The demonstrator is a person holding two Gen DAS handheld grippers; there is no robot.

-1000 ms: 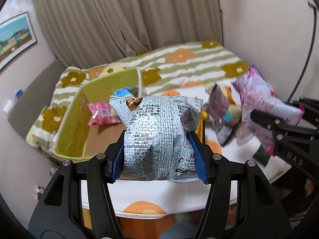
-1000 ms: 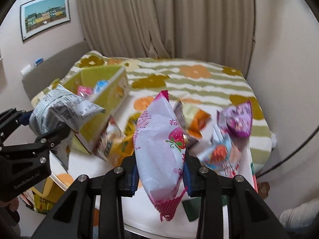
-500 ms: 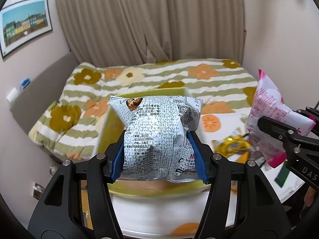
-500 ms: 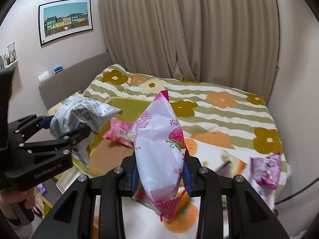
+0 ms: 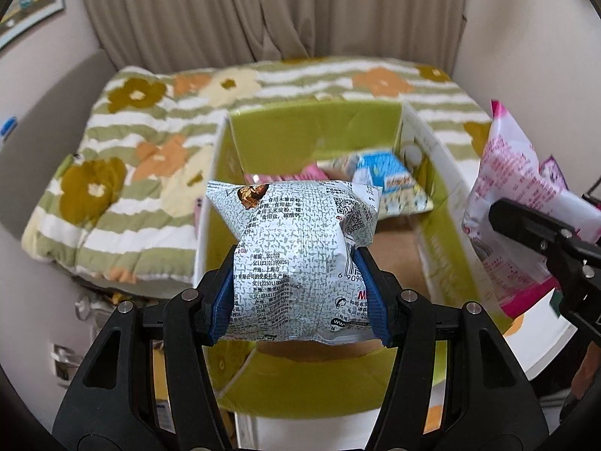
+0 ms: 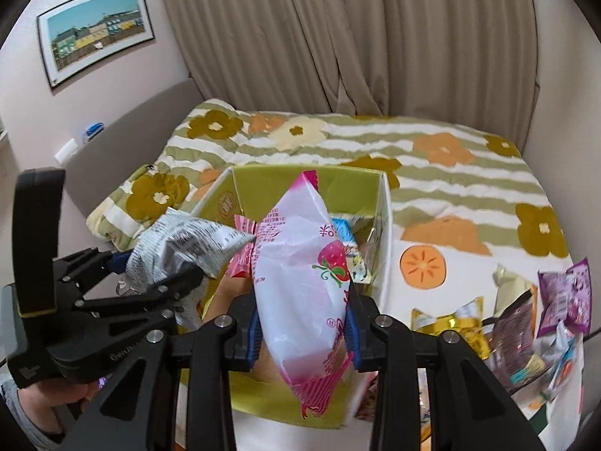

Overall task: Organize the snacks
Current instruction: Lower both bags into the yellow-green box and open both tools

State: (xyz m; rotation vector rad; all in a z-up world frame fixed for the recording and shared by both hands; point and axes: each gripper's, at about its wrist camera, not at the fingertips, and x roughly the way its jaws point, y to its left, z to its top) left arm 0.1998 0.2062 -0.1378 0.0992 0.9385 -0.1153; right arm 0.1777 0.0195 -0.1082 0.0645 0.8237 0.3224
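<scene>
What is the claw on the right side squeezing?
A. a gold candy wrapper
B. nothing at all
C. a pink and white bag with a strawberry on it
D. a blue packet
C: in the right wrist view, the right gripper is shut on the pink and white strawberry bag, which is pinched between its blue pads above the green box.

A cardboard box (image 6: 308, 184) is set on the table (image 6: 443, 233) before the bed (image 6: 375, 139); loose snack packets (image 6: 563, 297) are scattered to its right.
</scene>
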